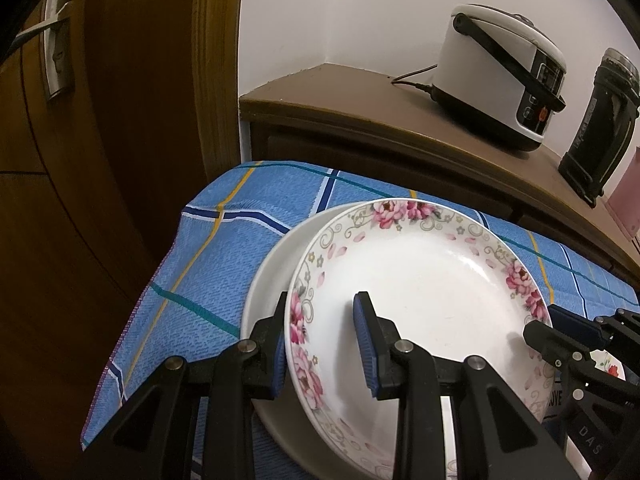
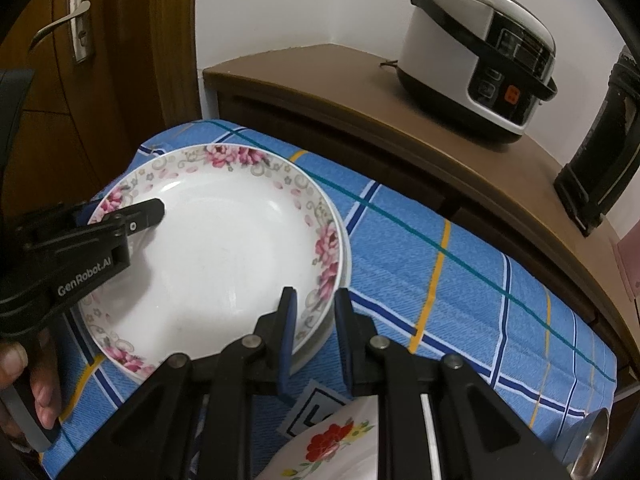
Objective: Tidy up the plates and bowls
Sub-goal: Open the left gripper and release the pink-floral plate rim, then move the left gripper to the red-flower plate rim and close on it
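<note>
Through my left wrist camera, my left tongs point(image 1: 325, 344) are clamped on the rim of the floral plate point(image 1: 420, 280): one blue pad sits under the rim on the outside, the other presses the white inner face. The plate sits tilted inside a plain white plate point(image 1: 268, 276) that shows just beyond and below my left finger. Both are on the blue checked cloth point(image 1: 208, 264) ahead of the tongs. At the far right my right tongs point(image 1: 546, 326) bite the opposite rim of the floral plate. Further ahead, on the brown cabinet point(image 1: 360, 120), stand a white rice cooker point(image 1: 500, 76) and a dark jar point(image 1: 600, 120)

Through my right wrist camera, my right tongs point(image 2: 315, 332) are narrow, gripping the near rim of the floral plate point(image 2: 216, 248), the left pad inside the plate and the right pad outside it. To the left, my left tongs point(image 2: 132, 216) pinch the far rim, with my hand point(image 2: 28, 384) on the handle below. Just beneath my tongs lies a smaller dish with a red flower point(image 2: 336, 440), and a metal spoon point(image 2: 592, 440) rests well off to the right
</note>
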Tool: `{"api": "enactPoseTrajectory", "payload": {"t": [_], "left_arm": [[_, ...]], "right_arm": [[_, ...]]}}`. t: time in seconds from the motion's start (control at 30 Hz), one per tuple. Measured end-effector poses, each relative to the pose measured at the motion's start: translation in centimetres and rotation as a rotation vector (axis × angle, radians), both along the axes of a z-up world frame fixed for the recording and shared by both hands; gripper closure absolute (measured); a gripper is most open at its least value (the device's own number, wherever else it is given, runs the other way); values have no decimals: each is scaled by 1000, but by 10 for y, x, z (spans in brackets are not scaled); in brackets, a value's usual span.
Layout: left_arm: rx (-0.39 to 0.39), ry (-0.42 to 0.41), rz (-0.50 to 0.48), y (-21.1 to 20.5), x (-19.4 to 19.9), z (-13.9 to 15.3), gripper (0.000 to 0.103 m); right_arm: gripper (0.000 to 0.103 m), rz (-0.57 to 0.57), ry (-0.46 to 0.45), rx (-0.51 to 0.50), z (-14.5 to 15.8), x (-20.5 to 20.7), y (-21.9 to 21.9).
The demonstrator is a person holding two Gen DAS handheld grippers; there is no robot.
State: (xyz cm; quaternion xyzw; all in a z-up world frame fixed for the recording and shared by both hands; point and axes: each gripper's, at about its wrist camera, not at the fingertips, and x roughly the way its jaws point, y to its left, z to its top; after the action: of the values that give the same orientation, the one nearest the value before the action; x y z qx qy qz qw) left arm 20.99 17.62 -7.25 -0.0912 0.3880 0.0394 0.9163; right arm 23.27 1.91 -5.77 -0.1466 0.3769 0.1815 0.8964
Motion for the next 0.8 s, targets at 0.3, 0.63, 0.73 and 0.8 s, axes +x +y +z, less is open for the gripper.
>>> {"api": "enactPoseTrajectory", "payload": {"t": [0.3,0.63,0.73,0.8], "left_arm": [[27,-17,7,-3,-5,3,51],[-25,-128,43,10,-27,15,33],[-1,-144,35,5,-29,18,33],[16,-162,36,2,-32,21,33]], "right_arm": [[70,14,23,46,0,-3,-2],[61,-40,-29,156,18,-56,-55],[59,-85,-63,173,27,-71,-79],[58,-111,-84,166,30,-81,-92]]}}
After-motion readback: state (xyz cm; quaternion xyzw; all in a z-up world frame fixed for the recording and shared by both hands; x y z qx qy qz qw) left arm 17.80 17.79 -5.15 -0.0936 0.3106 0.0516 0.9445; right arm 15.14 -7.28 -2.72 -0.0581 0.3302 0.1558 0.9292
